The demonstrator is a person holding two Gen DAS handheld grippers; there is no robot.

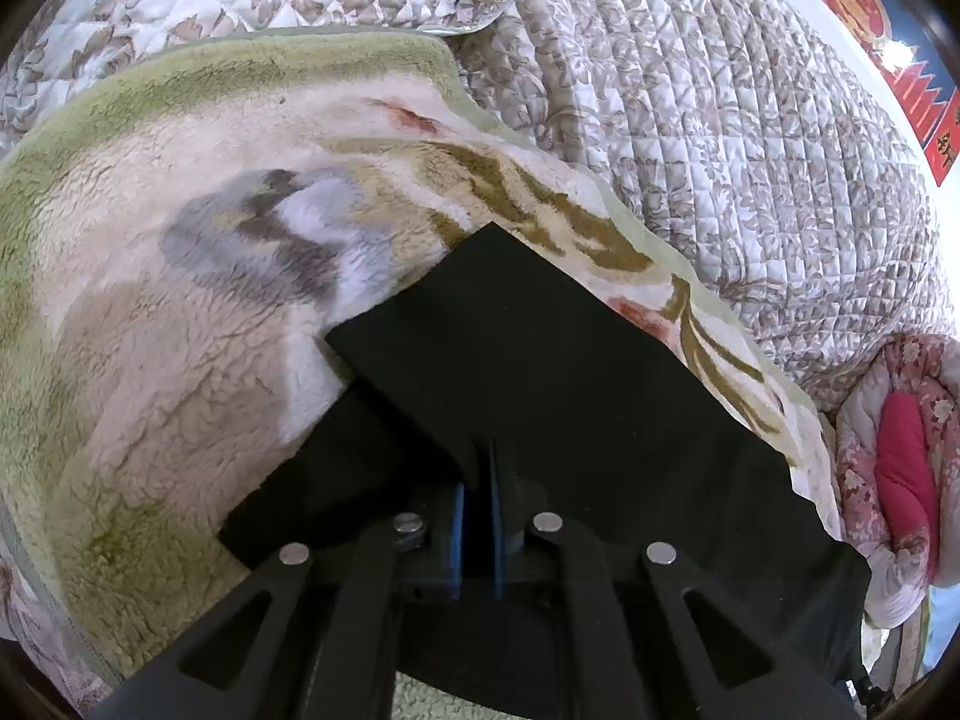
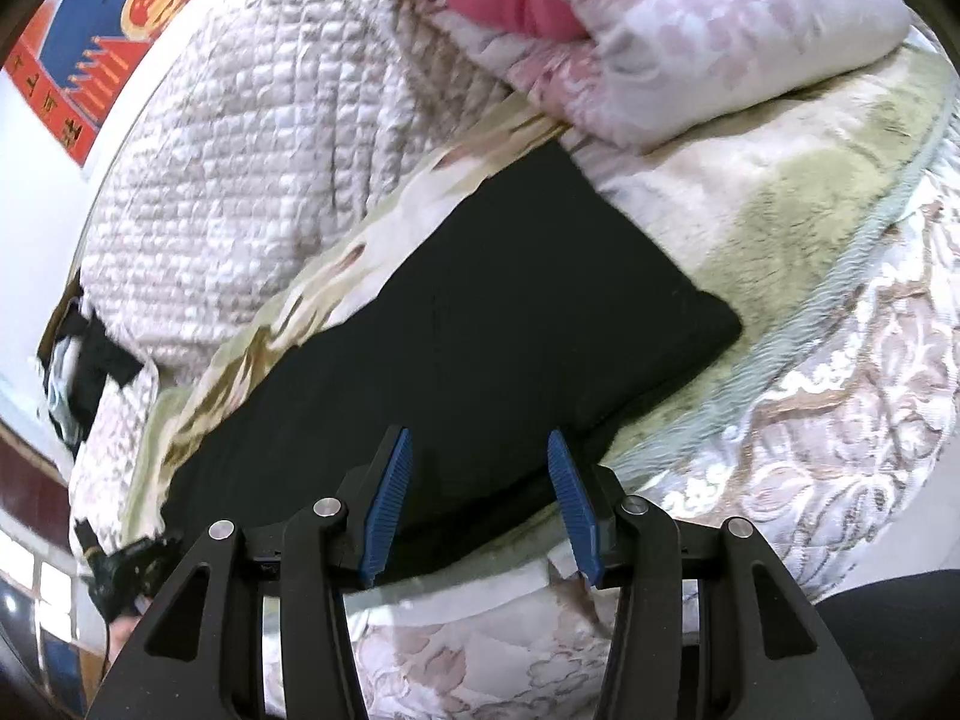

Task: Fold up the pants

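My left claw (image 1: pixel 478 480) is pinched shut on the near edge of the black pants (image 1: pixel 540 372), its blue pads pressed flat on the cloth. My right claw (image 2: pixel 480 504) hangs half open over the same pants, gripping nothing. The pants lie on a fleece blanket (image 1: pixel 180 300) on the bed. With one edge held, lifting could drag the layers askew, and the fuzzy blanket may cling and bunch the fold.
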